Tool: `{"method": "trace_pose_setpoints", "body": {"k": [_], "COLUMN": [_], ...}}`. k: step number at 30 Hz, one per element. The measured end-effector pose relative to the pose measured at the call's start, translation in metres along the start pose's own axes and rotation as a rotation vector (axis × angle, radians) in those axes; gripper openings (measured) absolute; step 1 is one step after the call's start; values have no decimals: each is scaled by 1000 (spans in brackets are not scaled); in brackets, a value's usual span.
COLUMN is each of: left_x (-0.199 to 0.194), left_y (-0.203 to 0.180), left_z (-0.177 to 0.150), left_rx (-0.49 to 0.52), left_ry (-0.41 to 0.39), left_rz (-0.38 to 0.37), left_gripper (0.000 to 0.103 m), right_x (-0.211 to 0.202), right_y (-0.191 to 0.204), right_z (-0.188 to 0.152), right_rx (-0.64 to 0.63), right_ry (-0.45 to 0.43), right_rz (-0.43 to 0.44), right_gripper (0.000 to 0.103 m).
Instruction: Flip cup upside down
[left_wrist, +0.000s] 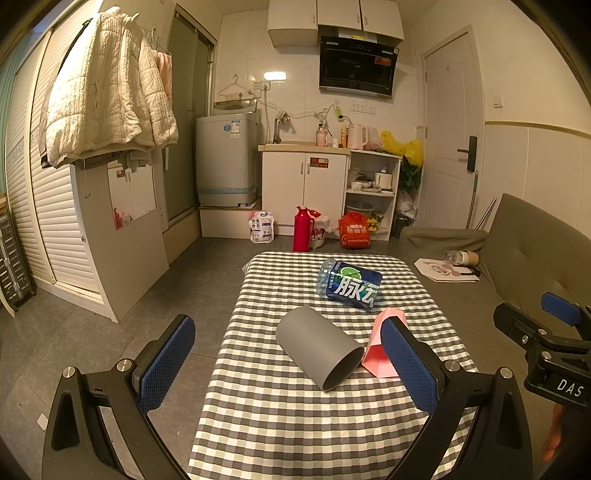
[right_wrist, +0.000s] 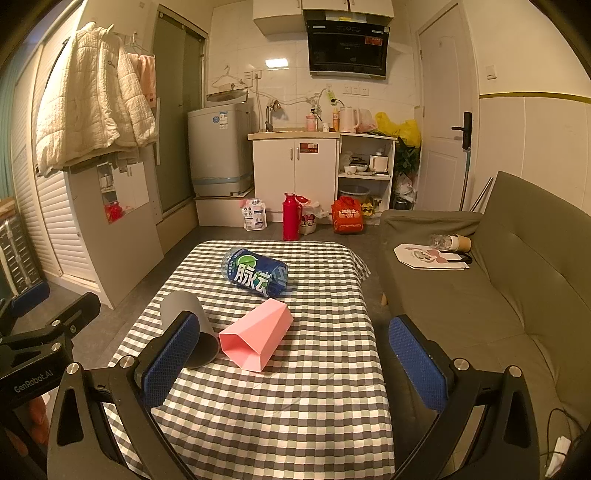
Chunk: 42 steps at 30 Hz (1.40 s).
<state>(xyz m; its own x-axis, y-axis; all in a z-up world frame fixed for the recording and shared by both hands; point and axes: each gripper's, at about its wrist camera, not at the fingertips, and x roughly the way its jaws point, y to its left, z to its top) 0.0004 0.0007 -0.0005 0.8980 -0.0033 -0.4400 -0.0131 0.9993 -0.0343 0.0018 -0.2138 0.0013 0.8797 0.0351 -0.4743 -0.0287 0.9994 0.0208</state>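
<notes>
left wrist view: grey cup (left_wrist: 318, 347) and pink cup (right_wrist: 256, 338) on their sides, checked tablecloth (left_wrist: 295, 424); left gripper (left_wrist: 288, 365) and right gripper (right_wrist: 295, 365) jaws apart, empty.

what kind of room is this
Probably a small studio flat: a kitchenette with a range hood, a washing machine, and a sofa beside the checked table all share one room.
</notes>
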Motion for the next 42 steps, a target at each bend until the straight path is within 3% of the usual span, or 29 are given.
{"method": "trace_pose_setpoints", "body": {"k": [33, 42], "left_x": [1, 40], "left_y": [0, 12], "left_z": [-1, 7], "left_rx": [-2, -51], "left_ry": [5, 63], "left_rz": [5, 26], "left_gripper": [103, 103], "right_x": [5, 37], "right_y": [2, -2], "right_z": [-3, 7], "right_rx": [-9, -41], "right_ry": [17, 85], "right_rz": [18, 70], "right_gripper": [103, 103]}}
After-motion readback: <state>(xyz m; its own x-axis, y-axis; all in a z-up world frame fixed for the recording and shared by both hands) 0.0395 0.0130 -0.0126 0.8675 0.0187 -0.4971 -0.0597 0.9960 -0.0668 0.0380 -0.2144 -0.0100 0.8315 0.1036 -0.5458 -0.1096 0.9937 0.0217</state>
